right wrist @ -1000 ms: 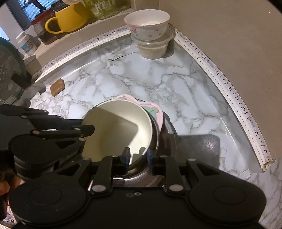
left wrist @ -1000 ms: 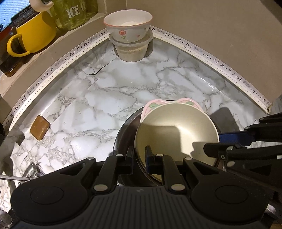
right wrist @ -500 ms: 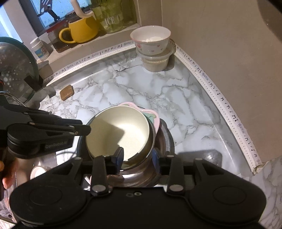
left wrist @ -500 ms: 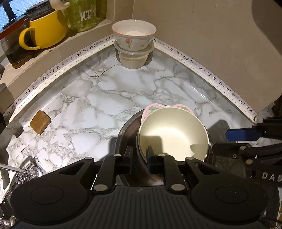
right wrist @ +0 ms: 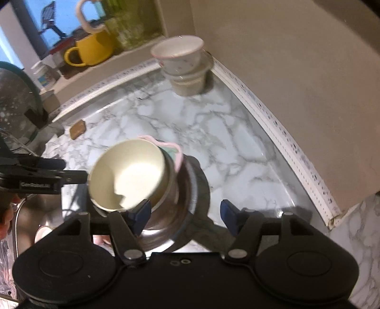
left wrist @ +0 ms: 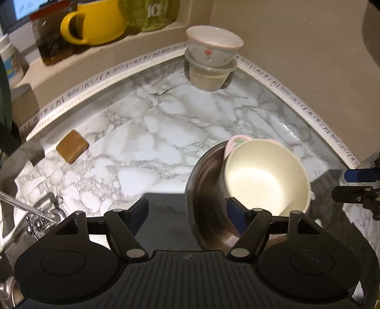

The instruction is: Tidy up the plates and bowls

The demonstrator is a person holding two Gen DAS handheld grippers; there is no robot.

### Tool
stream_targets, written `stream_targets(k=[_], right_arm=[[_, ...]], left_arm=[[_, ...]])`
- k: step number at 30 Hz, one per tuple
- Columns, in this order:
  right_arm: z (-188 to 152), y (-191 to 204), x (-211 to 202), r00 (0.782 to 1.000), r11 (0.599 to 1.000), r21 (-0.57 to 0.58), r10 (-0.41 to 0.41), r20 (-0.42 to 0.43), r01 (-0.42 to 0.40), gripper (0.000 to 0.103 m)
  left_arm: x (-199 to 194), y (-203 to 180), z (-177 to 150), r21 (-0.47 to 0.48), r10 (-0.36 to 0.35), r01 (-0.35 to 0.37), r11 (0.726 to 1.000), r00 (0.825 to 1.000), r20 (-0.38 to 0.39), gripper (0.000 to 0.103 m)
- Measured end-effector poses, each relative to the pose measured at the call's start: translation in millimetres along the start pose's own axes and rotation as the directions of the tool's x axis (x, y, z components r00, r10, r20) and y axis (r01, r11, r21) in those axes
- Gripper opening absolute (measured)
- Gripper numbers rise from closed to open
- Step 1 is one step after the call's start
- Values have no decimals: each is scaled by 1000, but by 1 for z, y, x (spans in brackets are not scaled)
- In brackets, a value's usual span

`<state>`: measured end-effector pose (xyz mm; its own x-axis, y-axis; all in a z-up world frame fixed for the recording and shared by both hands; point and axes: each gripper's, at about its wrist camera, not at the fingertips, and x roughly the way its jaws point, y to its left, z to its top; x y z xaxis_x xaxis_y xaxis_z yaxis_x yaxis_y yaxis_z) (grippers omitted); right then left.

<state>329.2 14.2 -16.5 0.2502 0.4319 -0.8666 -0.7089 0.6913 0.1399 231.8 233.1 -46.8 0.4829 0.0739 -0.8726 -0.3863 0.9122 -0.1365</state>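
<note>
Both your left gripper point(left wrist: 187, 214) and right gripper point(right wrist: 185, 214) are opening, holding nothing, so the tilted cream bowl point(left wrist: 266, 176) could slide in the steel bowl point(left wrist: 206, 190).

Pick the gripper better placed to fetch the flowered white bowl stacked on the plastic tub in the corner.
Neither clearly: both grippers, left and right, are opening, empty, flanking the steel bowl, far from the flowered white bowl.

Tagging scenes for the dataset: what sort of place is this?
Most likely a home kitchen counter corner: a marble-pattern countertop carrying a cream bowl nested in a steel bowl, a yellow mug on the window ledge, and a tap at the edge.
</note>
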Motion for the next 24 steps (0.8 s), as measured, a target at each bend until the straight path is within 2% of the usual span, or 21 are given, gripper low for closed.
stream_targets(k=[8,14,17,19,22,24], right_arm=[[-7,-14,28,999,999,30,43,-21,-42,61],[-9,-16,44,998,998,41,57,-35,-56,49],[-9,-17,51,996,996,49,73,-53,-70,41],[-10,-16,55,994,995,50,85,-67,-82,31],[-12,-12,58,993,995,42,90,-78,-87,21],[-13,-11,59,992,995,40,93,-83,-90,16]], left_arm=[[20,17,-11,-51,-38,36,998,999,-33,72],[30,16,-15,-58,-68,66,996,997,-43,70],[37,17,-16,-75,-89,85,994,994,-58,56],[40,17,-16,-84,-96,90,992,993,-65,52],[45,18,-16,-94,-112,105,990,991,-67,40],[47,17,-16,-99,-119,112,989,990,-70,35]])
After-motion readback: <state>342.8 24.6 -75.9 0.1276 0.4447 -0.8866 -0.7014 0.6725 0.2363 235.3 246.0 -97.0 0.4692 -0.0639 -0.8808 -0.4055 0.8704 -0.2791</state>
